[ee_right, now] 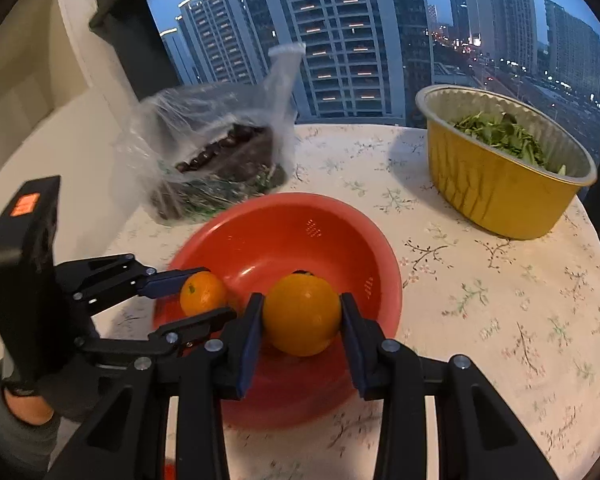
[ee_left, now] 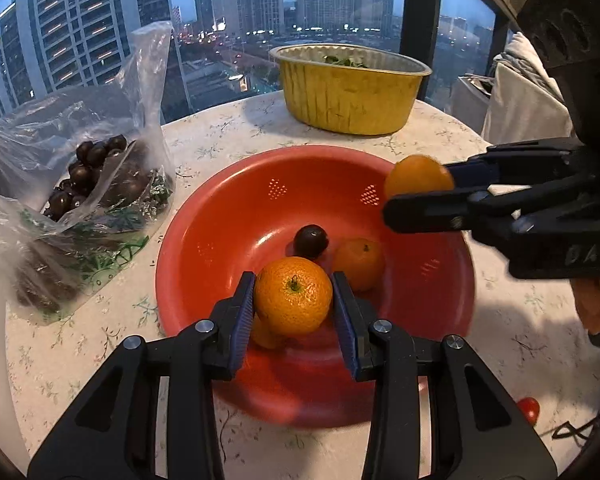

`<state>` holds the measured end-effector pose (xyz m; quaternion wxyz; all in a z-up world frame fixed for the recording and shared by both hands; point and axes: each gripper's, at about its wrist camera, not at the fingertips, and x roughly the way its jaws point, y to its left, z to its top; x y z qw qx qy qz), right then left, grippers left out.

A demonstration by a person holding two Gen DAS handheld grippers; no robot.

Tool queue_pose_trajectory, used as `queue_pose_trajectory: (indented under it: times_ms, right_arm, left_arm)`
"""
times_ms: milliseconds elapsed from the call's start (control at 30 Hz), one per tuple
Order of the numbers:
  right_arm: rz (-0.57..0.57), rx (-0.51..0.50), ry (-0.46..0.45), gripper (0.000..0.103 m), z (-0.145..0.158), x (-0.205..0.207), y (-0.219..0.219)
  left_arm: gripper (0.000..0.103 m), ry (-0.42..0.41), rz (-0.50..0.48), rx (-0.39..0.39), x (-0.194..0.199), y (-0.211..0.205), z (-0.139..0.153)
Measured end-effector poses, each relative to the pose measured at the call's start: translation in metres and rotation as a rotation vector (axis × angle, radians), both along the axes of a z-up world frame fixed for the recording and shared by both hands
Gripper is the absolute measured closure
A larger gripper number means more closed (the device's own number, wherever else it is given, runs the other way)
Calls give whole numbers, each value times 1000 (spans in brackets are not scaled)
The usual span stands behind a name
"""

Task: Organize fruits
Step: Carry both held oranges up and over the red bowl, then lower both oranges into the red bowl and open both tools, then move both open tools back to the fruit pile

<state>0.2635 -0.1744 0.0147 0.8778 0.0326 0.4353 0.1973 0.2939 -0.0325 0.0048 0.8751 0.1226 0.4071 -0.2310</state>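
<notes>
A red colander bowl [ee_left: 236, 216] sits mid-table and also shows in the right wrist view [ee_right: 284, 224]. My left gripper [ee_left: 294, 300] is shut on an orange [ee_left: 293, 296] above the bowl's near side; that gripper also shows in the right wrist view [ee_right: 212, 292], holding the same orange [ee_right: 202, 293]. My right gripper [ee_right: 302, 316] is shut on another orange [ee_right: 302, 314] over the bowl; it appears in the left wrist view [ee_left: 416, 188] with its orange [ee_left: 416, 174]. In the bowl lie a small orange [ee_left: 358, 262] and a dark round fruit [ee_left: 310, 241].
A clear plastic bag [ee_left: 80, 168] of dark fruits lies left of the bowl, also in the right wrist view [ee_right: 220, 152]. A yellow foil tub [ee_left: 348, 92] with greens stands behind the bowl [ee_right: 496, 168]. A small red fruit [ee_left: 529, 409] lies near the table's front right. Windows are behind.
</notes>
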Motion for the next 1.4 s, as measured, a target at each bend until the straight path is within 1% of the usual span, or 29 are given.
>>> queue_pose_trajectory:
  times_ms: [200,433,733,767,833,900,1167,1233,1267,1333,1367,1400]
  right_arm:
    - [15,-52,20,63,-15,20,17]
    - [2,-115,20,63,-26,26,23]
    - [-2,-165,10,63,-31,28,29]
    - [-1,-166,10,63,-31,28,29]
    - [0,-171,12,62,-32,28,30]
    - [6,-175,5,57,-31,27,31]
    - [3,-178,-1,55,-30,25,30]
    - [0,-176,-8,52,-28,23,29]
    - [-2,-175,-12,52,-27,21,28]
    - [-8,-172,-26,45,-21,16,26]
    - [-10,-168,-35,43,-18,13,25]
    - [-12,-160,-46,38,-14,10,24]
  left_arm:
    - [68,0,-8,26,4,-9,-11]
    - [67,15,-1,35,8,-11,-22]
    - [67,-5,-3,60,2,-19,-25]
    - [65,-6,-1,58,2,-19,-24]
    - [48,-12,10,44,2,-17,-22]
    - [40,-17,21,41,2,-15,-20]
    - [38,-23,19,39,-4,-13,-15]
    - [31,-33,18,38,-8,-13,-12]
    - [29,-37,18,36,-9,-13,-11]
    - [23,-48,19,26,-13,-11,-6]
    - [22,-58,22,21,-16,-10,-3]
    - [19,-65,24,19,-19,-8,0]
